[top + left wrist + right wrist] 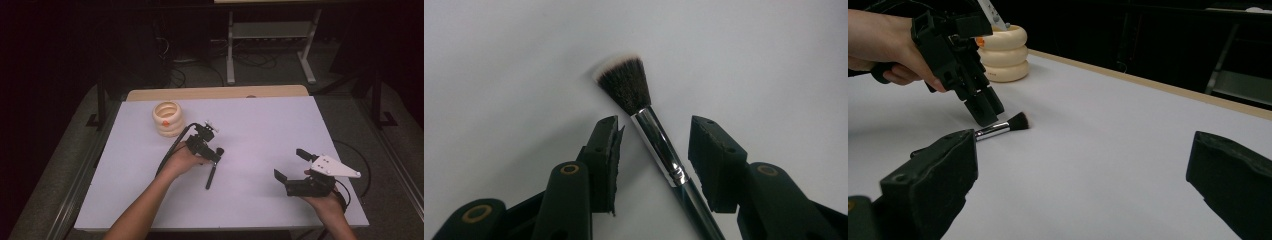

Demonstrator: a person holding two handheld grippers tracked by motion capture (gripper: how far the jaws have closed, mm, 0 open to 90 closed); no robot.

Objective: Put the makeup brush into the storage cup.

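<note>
A makeup brush [659, 147], with dark bristles, a silver ferrule and a black handle, lies flat on the white table [270, 125]. My left gripper [655, 124] points down over it. Its jaws straddle the ferrule with a gap on each side, so it is open. In the high view the brush [211, 175] lies left of centre, with the left gripper [216, 156] at its bristle end. My right gripper [291, 164] is held near the front right of the table, open with nothing between its jaws. The right gripper view takes in the brush [1008, 125] and the left gripper [983, 107].
A cream holder made of stacked rings [168, 118] stands at the back left of the table, just beyond the left hand. It carries a small orange mark. A wooden strip [215, 93] runs along the table's far edge. Beyond it are dark floor, cables and a metal stand.
</note>
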